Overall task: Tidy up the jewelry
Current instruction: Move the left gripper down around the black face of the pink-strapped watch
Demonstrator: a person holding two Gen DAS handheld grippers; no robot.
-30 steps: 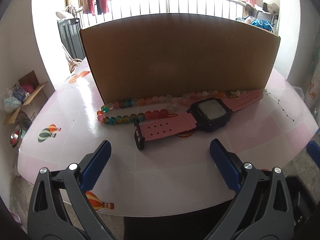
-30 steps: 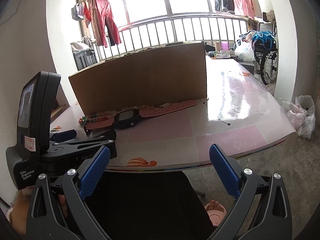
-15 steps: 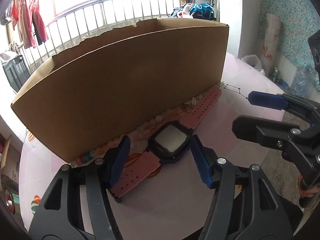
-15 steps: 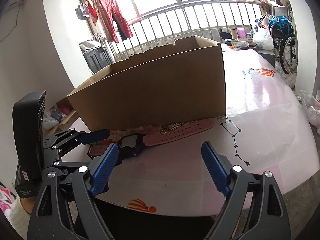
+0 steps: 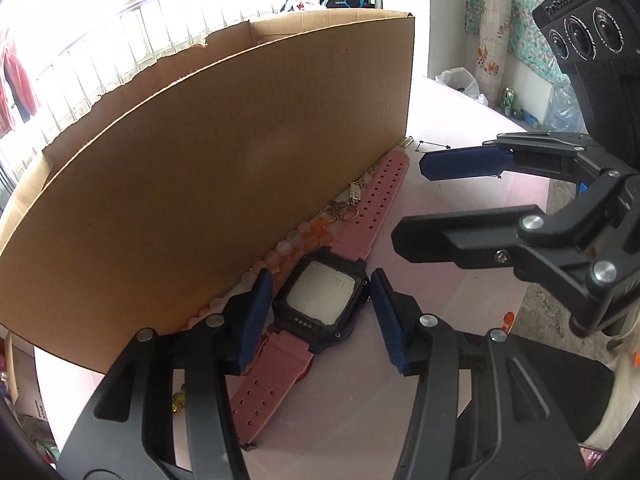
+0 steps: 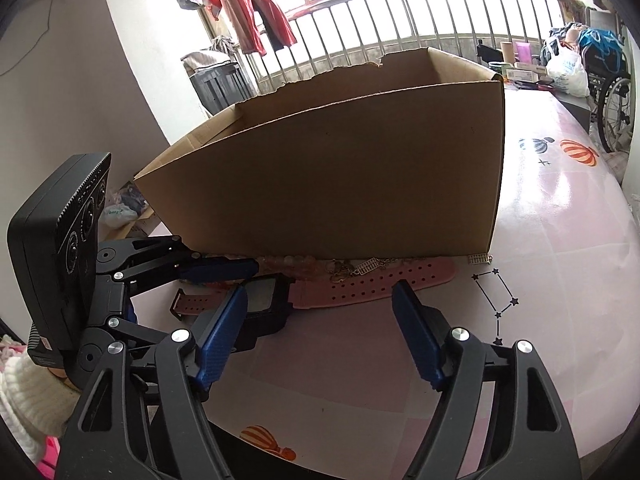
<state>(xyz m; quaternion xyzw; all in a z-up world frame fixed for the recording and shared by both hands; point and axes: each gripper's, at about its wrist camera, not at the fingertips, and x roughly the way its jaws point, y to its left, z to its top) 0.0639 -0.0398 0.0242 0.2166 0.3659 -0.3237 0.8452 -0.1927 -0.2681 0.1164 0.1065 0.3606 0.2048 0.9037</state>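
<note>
Left tool [image 5: 320, 316] straddles the watch [image 5: 320, 300] narrowly; right tool [image 6: 320, 336] gapes wide

We see a box [image 5: 224, 152] of matt brown cardboard, its back rim torn and rough. The watch [image 5: 320, 300] has a dark plastic case, a dull grey screen, and a matt pink rubbery strap with holes. The beads [image 5: 298, 244] look glassy and half clear. The table [image 6: 560, 216] is glossy and smooth. Our fingers [image 5: 386, 322] carry ribbed blue pads on black matt plastic with metal screws.
</note>
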